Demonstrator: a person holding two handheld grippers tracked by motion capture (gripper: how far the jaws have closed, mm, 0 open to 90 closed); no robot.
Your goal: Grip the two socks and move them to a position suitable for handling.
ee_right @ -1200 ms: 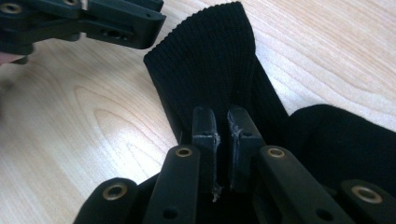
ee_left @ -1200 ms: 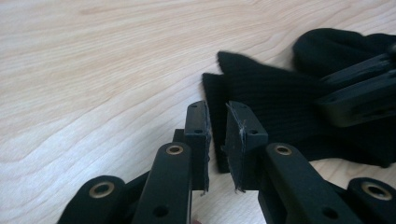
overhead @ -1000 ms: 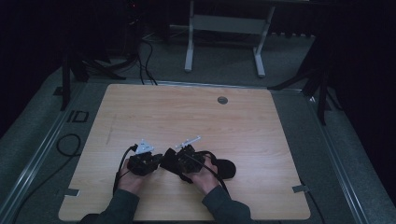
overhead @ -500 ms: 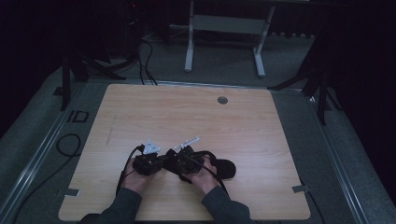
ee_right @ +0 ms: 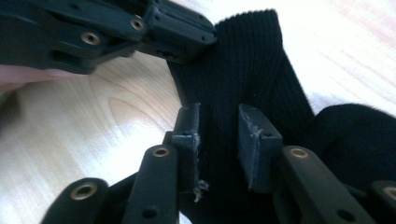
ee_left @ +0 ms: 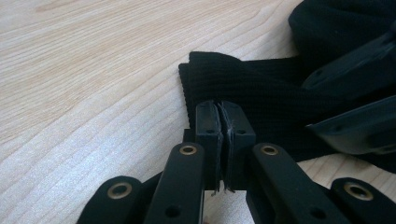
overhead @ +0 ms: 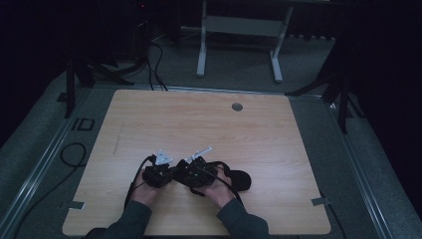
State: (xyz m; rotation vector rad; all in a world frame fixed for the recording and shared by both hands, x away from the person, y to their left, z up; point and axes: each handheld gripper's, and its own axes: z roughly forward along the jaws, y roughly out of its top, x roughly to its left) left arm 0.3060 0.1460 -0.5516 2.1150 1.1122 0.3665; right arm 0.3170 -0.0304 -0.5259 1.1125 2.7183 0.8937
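**Grippers meeting over a black sock**

Pale wood table [overhead: 209, 124], dark floor around it, cables [overhead: 154, 57] and a stand [overhead: 239, 30] beyond the far edge. Near the front edge, a ribbed black sock [ee_left: 261, 98], bunched to the right. Left gripper [ee_left: 223, 126] pressed together, probably pinching the cuff edge. Right gripper [ee_right: 217, 128] parted, straddling the sock. Hands [overhead: 144, 191] crowding the high view.

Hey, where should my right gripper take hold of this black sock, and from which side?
Probably the ribbed cuff of the sock, the flat band lying on the table. The right gripper already straddles it, open, so come straight down across the band. The left gripper looks shut at the cuff's edge; the bunched foot to the side is bulkier.
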